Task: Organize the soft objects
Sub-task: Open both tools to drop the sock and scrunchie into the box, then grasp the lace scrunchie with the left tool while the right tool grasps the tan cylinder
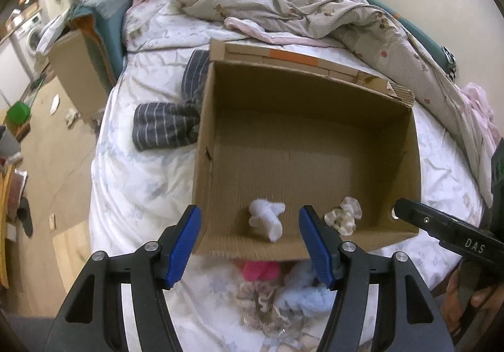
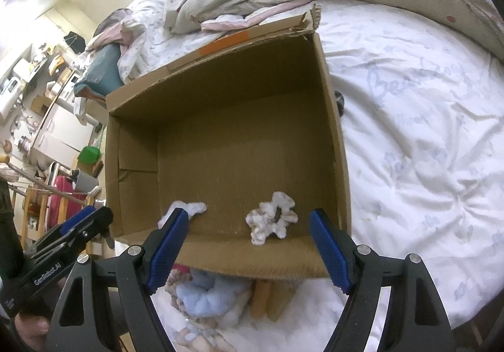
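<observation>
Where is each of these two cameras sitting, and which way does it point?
Left wrist view: sits on the left gripper, looking forward and down into the open brown cardboard box on the white bed; the right gripper and a hand show at right.
Right wrist view: sits on the right gripper, facing the same box; the left gripper shows at left.
Both share the box, the fluffy white scrunchie and the cream patterned scrunchie inside.
</observation>
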`<act>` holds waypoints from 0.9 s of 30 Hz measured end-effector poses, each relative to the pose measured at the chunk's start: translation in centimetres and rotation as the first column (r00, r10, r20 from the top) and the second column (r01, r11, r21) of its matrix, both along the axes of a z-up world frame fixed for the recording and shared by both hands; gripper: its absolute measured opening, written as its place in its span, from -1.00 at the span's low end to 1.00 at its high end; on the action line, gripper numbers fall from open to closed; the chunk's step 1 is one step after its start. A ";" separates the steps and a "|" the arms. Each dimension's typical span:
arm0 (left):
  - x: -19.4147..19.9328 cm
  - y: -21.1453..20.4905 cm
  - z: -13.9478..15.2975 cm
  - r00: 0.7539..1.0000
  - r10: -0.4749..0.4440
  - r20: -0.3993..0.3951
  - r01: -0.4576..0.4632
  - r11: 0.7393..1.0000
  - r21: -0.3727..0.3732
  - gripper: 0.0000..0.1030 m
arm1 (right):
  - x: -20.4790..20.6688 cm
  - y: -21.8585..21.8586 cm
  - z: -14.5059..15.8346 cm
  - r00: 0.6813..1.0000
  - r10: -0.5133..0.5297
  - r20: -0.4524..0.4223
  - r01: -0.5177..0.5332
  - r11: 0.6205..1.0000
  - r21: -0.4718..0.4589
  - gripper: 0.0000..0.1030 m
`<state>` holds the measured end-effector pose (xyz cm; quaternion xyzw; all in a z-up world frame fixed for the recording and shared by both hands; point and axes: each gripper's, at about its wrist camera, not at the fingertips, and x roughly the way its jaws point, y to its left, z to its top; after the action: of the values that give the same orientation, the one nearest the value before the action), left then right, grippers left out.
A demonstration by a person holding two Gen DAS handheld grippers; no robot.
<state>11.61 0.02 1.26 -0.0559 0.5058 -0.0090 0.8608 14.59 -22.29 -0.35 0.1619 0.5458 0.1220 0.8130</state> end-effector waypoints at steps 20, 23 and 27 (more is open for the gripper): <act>-5.2 2.4 -0.4 0.995 0.053 -0.080 -0.055 0.998 -0.019 0.19 | -5.4 -1.4 0.1 0.999 -0.044 -0.026 0.043 0.999 -0.029 0.62; -5.7 2.8 -0.8 0.992 0.066 -0.107 -0.069 0.997 -0.026 0.19 | -6.0 -1.3 -0.3 0.998 -0.043 -0.045 0.042 0.999 -0.019 0.62; -6.0 3.3 -1.2 0.989 0.087 -0.121 -0.091 0.995 -0.027 0.19 | -6.7 -1.4 -0.6 0.997 -0.054 -0.055 0.054 0.999 -0.008 0.62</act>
<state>5.64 3.30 0.05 -0.0928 0.5535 0.0245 0.8273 7.89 -23.67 -0.91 0.1771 0.5640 0.0938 0.8011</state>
